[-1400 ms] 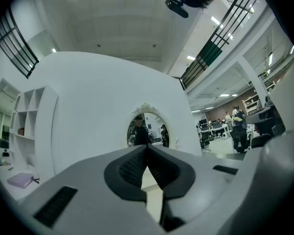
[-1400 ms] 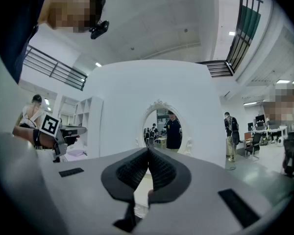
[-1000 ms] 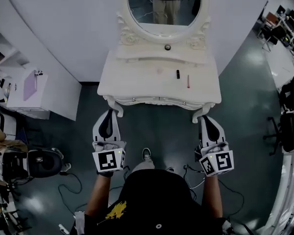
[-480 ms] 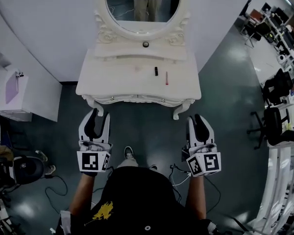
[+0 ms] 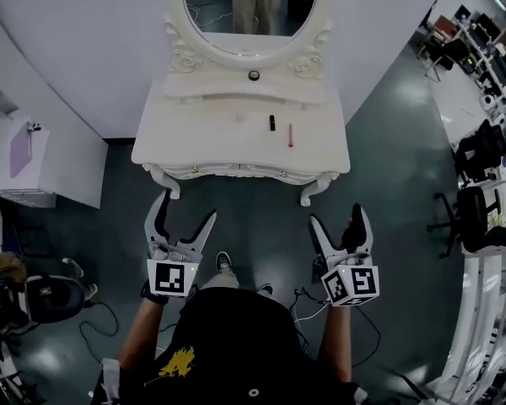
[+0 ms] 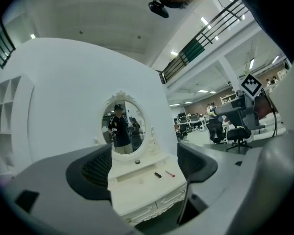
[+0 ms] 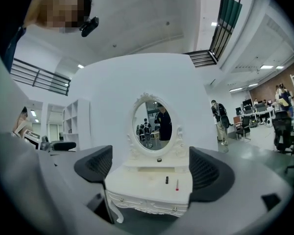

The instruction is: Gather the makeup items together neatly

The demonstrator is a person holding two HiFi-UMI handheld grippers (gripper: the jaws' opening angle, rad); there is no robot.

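Gaping after just opening, left tool (image 5: 187, 207) and right tool (image 5: 338, 216) empty.

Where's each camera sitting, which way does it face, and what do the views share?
Head view: on the person's head, looking steeply down at the vanity table; shows forearms, left tool, right tool.
Left gripper view: on the left tool, looking level at the table between its empty jaws, which have just been opening.
Right gripper view: the same from the right tool.
Shared: oval mirror, black tube, red pencil.
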